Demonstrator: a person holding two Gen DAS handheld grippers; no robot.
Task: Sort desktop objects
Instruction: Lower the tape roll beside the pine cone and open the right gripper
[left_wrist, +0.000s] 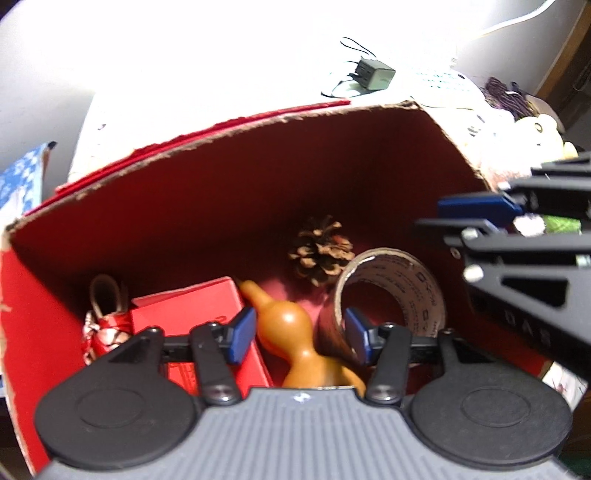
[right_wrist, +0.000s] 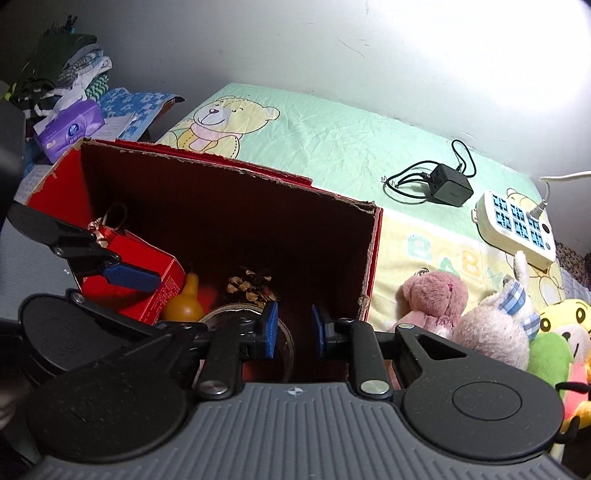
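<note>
Left wrist: gourd (left_wrist: 291, 328) between open tongs (left_wrist: 301, 334); tape roll (left_wrist: 391, 295) beside.

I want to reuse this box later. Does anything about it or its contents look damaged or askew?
The box's top edge is ragged, as if the flaps were torn off. Inside, the tape roll stands on its edge, leaning against the wall, and the gourd lies tipped over. Nothing looks spilled.
</note>
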